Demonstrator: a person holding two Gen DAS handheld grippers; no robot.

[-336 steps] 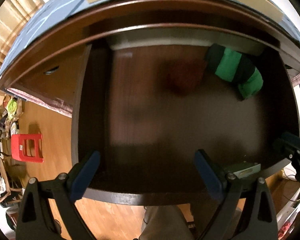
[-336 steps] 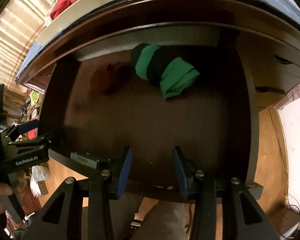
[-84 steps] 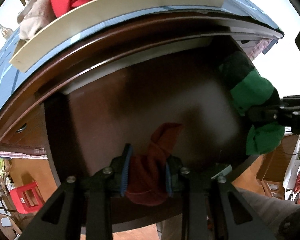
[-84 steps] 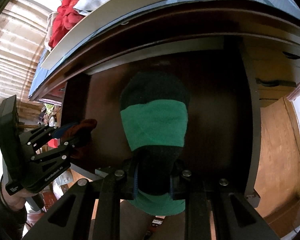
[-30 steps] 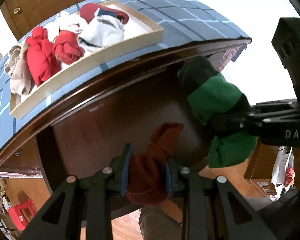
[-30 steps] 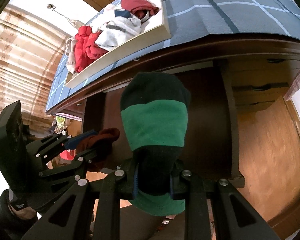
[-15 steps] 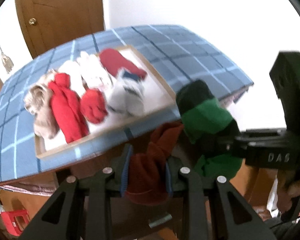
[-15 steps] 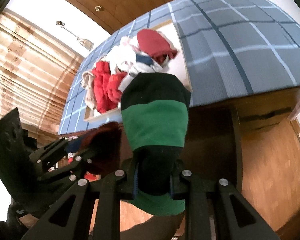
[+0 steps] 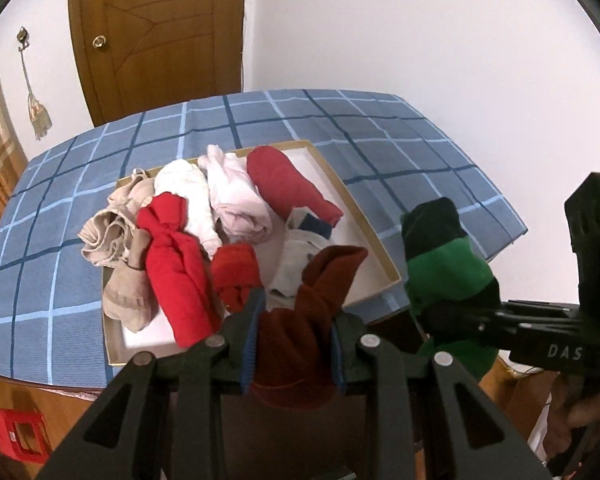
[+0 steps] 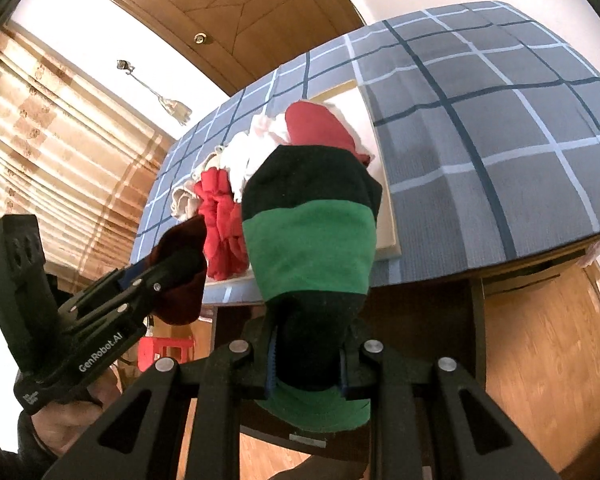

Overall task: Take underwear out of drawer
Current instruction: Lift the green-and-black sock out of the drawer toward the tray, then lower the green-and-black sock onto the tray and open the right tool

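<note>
A: Where's the maroon piece [image 9: 300, 328]?

B: Pinched between the 2 fingers of the left gripper [image 9: 294, 350]. The jaws are closed on its middle; a twisted end sticks up past the fingertips and the rest bulges out below them.

A: And the green-and-black piece [image 10: 312, 240]?

B: Clamped in the right gripper [image 10: 308, 364] the same way. The pads press on its lower black band, the green band and black top stand up above the fingers, and a green edge hangs beneath.

A: Where are both relative to the table?

B: Held in the air at the near edge of the checked cloth [image 9: 380, 136], the green one to the right of the maroon one, apart from it.

A: What's in the tray [image 9: 376, 240]?

B: A heap of rolled garments: 1 knotted bright red bundle [image 9: 172, 264], a smaller red one just beside it, a dark red roll [image 9: 288, 184] at the back, white and pale pink pieces between them, and beige ones at the left end. Some white tray floor shows at the right side.

A: The drawer?

B: Only dark wood below the table edge; I cannot tell its contents.
</note>
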